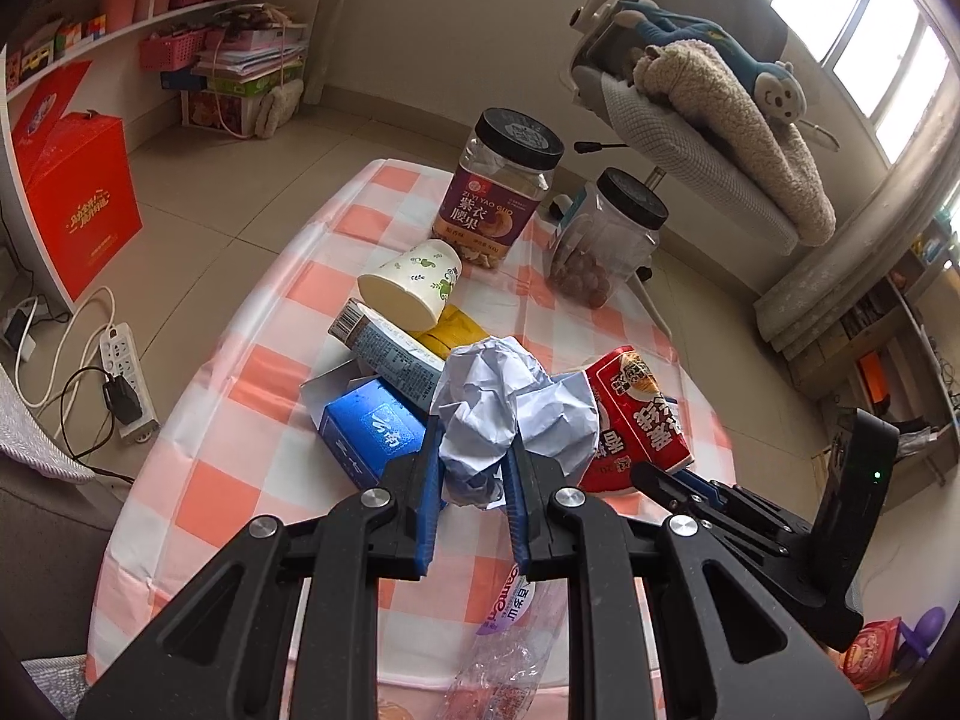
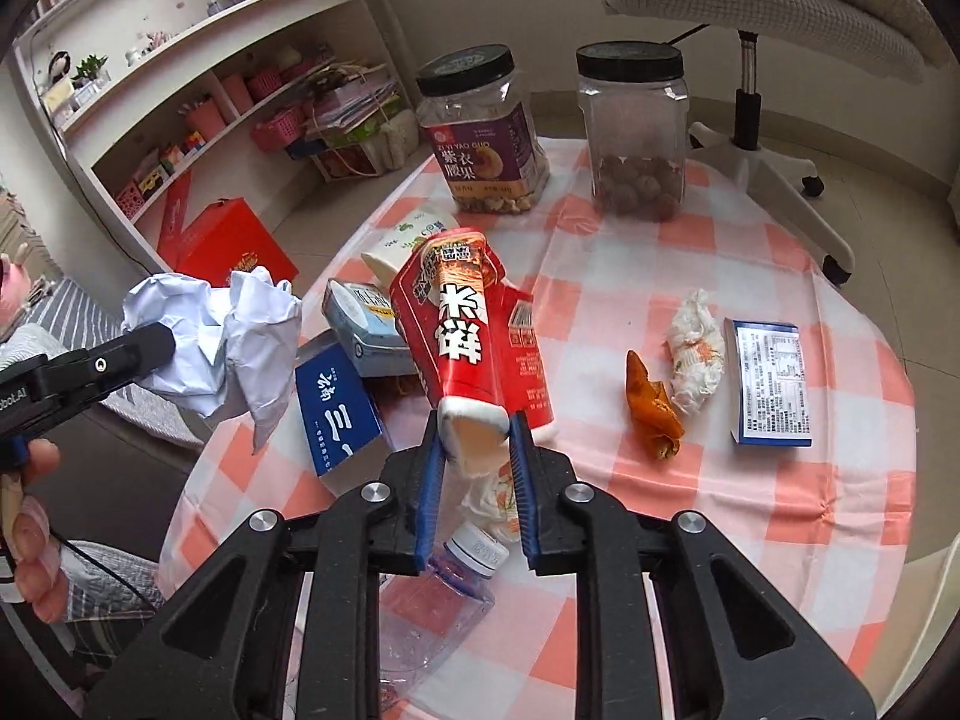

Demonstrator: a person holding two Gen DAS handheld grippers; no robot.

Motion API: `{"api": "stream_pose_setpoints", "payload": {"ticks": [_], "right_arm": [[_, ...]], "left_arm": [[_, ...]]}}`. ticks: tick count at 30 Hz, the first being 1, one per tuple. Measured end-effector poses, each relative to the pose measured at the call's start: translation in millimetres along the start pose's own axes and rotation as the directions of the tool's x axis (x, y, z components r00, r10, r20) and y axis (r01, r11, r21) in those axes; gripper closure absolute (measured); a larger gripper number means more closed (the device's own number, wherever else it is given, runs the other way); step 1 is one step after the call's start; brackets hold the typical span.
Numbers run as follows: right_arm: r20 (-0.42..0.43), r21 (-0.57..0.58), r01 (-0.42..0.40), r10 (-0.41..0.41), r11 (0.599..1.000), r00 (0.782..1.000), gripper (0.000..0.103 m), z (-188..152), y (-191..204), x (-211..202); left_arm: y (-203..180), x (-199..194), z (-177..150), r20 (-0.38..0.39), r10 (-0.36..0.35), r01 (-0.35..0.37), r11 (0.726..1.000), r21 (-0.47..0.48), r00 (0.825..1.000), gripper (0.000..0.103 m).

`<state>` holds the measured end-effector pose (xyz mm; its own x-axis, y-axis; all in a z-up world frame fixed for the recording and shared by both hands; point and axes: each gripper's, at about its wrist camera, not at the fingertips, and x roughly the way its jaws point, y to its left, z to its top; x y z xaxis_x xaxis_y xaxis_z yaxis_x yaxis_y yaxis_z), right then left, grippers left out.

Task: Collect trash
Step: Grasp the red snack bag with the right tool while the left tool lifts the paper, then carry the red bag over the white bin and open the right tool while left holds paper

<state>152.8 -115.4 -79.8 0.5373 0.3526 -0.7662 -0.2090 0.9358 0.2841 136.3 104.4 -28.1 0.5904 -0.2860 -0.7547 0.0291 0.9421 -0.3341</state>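
My left gripper (image 1: 474, 462) is shut on a crumpled white paper ball (image 1: 492, 414) and holds it above the trash pile. The right wrist view shows that paper ball (image 2: 216, 336) at the left, beyond the table's edge. My right gripper (image 2: 477, 438) is shut on the white end of a red snack packet (image 2: 462, 324), lifted and tilted over the checked tablecloth (image 2: 720, 540). Under it lie a blue box (image 2: 336, 408), a grey carton (image 2: 366, 324), a paper cup (image 2: 408, 240), a crushed clear bottle (image 2: 444, 588) and a wrinkled tissue (image 2: 498, 498).
An orange peel (image 2: 651, 408), a wadded tissue (image 2: 696, 354) and a blue-and-white box (image 2: 771, 384) lie on the table's right half. Two black-lidded jars (image 2: 480, 132) (image 2: 633, 132) stand at the far edge. An office chair (image 2: 750, 120) and shelves (image 2: 210, 90) stand behind.
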Motion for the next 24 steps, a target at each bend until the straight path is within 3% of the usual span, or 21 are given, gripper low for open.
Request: {"api": "stream_pose_setpoints", "payload": {"ticks": [16, 24], "right_arm": [[0.130, 0.007, 0.089, -0.089, 0.996, 0.987, 0.085, 1.3, -13.5, -46.9], [0.178, 0.044, 0.140, -0.146, 0.989, 0.973, 0.085, -8.3, -43.1, -81.3]], "left_arm": [[-20.1, -6.3, -0.4, 0.076, -0.023, 0.023, 1.000, 0.004, 0.997, 0.084], [-46.5, -1.1, -5.6, 0.080, -0.047, 0.044, 0.998, 0.038, 0.996, 0.084]]}}
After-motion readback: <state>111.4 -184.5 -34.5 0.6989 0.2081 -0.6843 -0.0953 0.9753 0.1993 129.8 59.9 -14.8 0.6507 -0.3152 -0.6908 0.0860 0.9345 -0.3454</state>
